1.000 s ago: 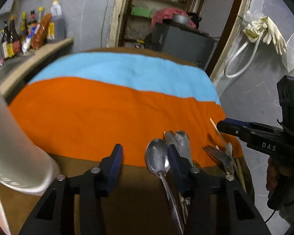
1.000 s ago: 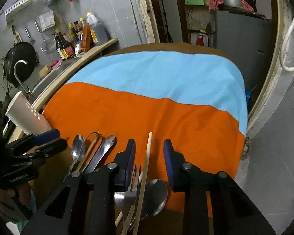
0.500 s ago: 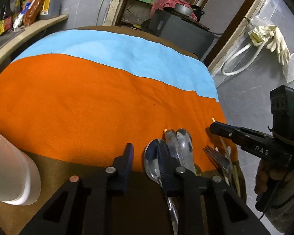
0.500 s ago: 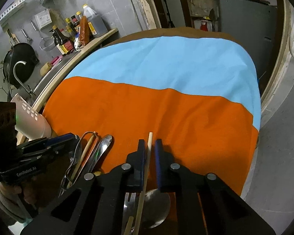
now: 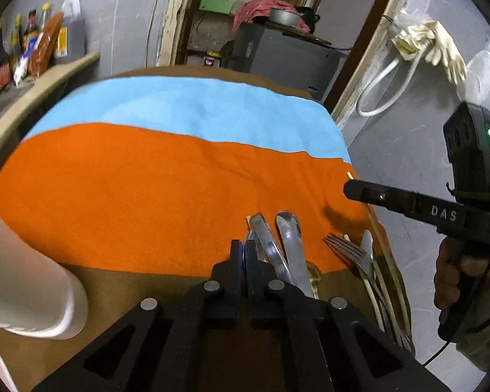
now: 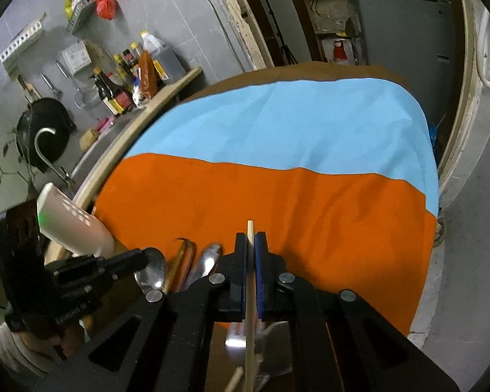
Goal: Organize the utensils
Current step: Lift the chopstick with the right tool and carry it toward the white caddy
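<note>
A pile of metal utensils lies at the near edge of the orange cloth point(image 5: 147, 189). My left gripper point(image 5: 244, 254) is shut on a metal spoon point(image 5: 246, 245), whose bowl also shows in the right wrist view point(image 6: 153, 272). More spoons point(image 5: 289, 238), a fork point(image 5: 344, 248) and chopsticks point(image 5: 380, 261) lie to its right. My right gripper point(image 6: 251, 245) is shut on a wooden chopstick point(image 6: 250, 281), lifted above a spoon point(image 6: 261, 339). The right gripper shows in the left wrist view point(image 5: 352, 189) at the right.
A white paper cup point(image 5: 26, 281) stands at the near left, also in the right wrist view point(image 6: 72, 222). A blue cloth point(image 5: 186, 107) covers the far half of the table. A counter with bottles point(image 6: 127, 81) and a sink tap point(image 6: 45, 150) runs along the left.
Both grippers have closed: the left on the spoon, the right on the chopstick. The right gripper has risen with the chopstick.
</note>
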{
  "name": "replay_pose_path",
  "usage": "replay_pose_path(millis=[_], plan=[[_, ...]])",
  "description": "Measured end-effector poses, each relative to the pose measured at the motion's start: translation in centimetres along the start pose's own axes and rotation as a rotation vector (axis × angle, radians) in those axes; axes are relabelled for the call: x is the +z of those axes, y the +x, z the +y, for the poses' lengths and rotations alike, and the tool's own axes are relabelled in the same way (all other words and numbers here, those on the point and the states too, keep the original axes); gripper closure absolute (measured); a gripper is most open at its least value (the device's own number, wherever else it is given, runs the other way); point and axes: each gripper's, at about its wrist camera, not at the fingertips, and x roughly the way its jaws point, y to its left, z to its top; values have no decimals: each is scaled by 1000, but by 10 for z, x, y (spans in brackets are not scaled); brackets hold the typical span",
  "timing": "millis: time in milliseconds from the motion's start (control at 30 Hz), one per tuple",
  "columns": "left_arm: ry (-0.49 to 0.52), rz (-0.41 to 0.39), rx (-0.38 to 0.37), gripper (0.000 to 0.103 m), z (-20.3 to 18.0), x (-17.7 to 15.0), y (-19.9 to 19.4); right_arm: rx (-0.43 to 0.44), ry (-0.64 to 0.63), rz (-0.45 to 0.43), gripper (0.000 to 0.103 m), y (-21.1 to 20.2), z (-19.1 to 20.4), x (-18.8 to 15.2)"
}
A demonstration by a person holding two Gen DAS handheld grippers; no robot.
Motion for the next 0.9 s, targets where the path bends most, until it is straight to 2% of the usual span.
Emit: replay_pose_path(millis=[133, 233, 400, 567, 700, 900], plan=[[31, -34, 41, 101, -2, -4, -17, 5, 15, -36, 99, -11, 13, -1], [40, -89, 52, 101, 0, -8, -40, 24, 30, -93, 99, -25, 22, -3], [35, -189, 38, 101, 6, -10, -81, 62, 41, -277, 99, -64, 48, -11], [77, -299, 29, 101, 12, -4, -130, 28, 11, -429, 99, -95, 88, -12], [94, -391, 29, 101, 26, 10, -176, 37, 6, -528, 99, -110, 126, -5], [96, -478, 85, 101, 74, 37, -229, 99, 23, -643, 99, -114, 184, 12]])
